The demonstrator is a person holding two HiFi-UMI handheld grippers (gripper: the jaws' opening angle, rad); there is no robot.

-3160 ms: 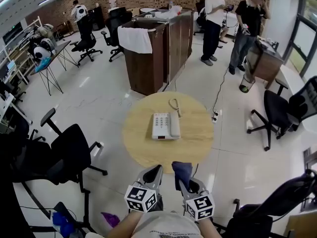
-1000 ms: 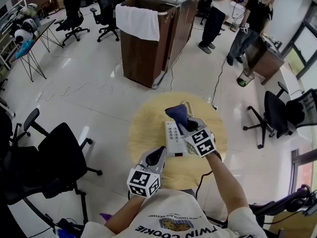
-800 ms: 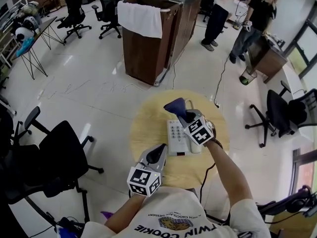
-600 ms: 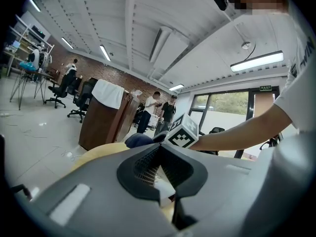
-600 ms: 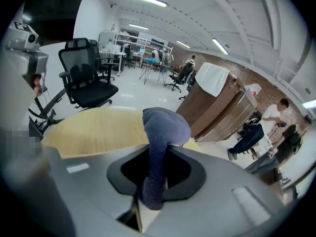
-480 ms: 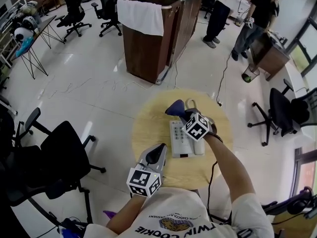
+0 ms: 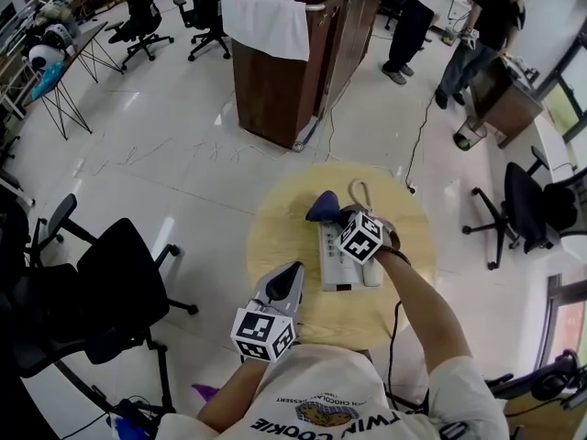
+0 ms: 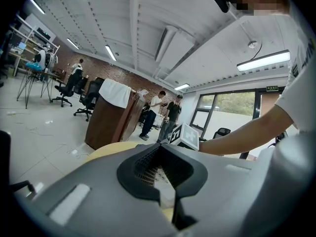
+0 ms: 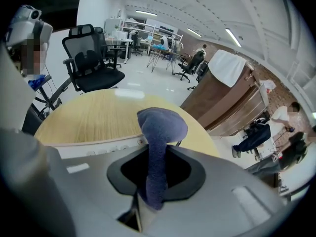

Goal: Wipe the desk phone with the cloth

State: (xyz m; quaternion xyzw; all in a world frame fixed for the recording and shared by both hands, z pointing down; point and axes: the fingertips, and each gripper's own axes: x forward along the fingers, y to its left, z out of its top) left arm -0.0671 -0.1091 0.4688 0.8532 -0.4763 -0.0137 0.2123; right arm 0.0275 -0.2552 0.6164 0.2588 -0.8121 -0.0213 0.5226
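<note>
A white desk phone with a coiled cord lies on the round wooden table. My right gripper hovers over the phone's far end, shut on a dark blue cloth. In the right gripper view the cloth sticks up from between the jaws, with the phone's edge just below. My left gripper hangs at the table's near edge, shut with nothing in it. The left gripper view shows the phone's keypad through the gap behind the jaws.
A black office chair stands to the left of the table. A brown cabinet with a white towel draped on it stands beyond. Two people stand at the far right, near another black chair. A cable runs across the floor.
My right gripper carried the cloth from the near table edge out over the phone, then drifted slightly left and nearer. The left gripper stayed at the table's near edge.
</note>
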